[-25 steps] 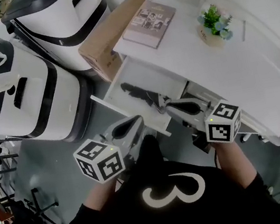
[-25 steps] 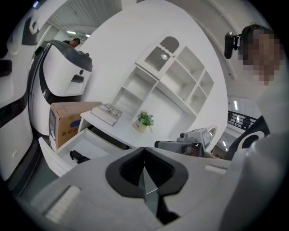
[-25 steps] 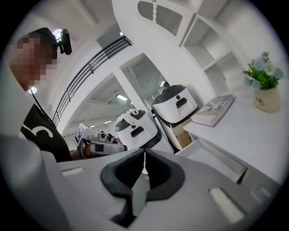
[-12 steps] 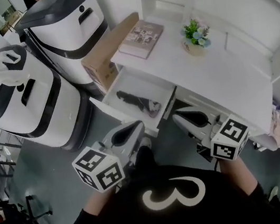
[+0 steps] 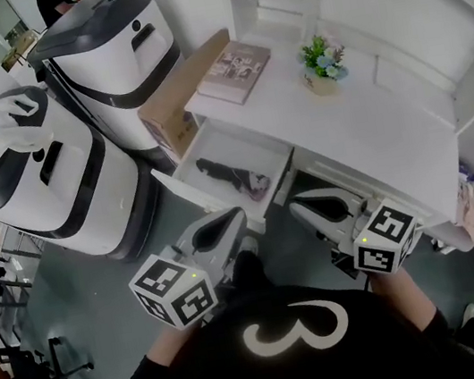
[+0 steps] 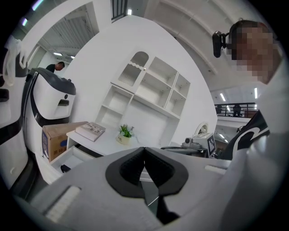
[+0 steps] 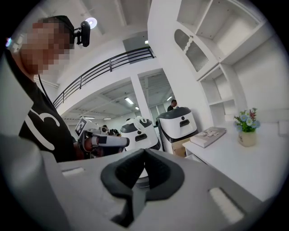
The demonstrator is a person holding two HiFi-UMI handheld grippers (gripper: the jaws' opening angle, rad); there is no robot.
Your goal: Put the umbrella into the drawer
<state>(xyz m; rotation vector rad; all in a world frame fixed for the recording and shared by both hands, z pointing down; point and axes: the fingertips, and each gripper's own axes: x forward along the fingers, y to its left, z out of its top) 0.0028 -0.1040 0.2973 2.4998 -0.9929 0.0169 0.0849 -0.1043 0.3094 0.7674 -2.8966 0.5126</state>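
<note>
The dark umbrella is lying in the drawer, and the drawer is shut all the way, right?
Not quite. The dark umbrella is lying in the drawer, but the drawer is pulled wide open, not shut. The head view shows it.

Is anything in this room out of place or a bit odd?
The drawer under the white desk stands pulled open, with the dark folded umbrella lying inside. A white plastic bag lies draped over the nearer white machine.
</note>
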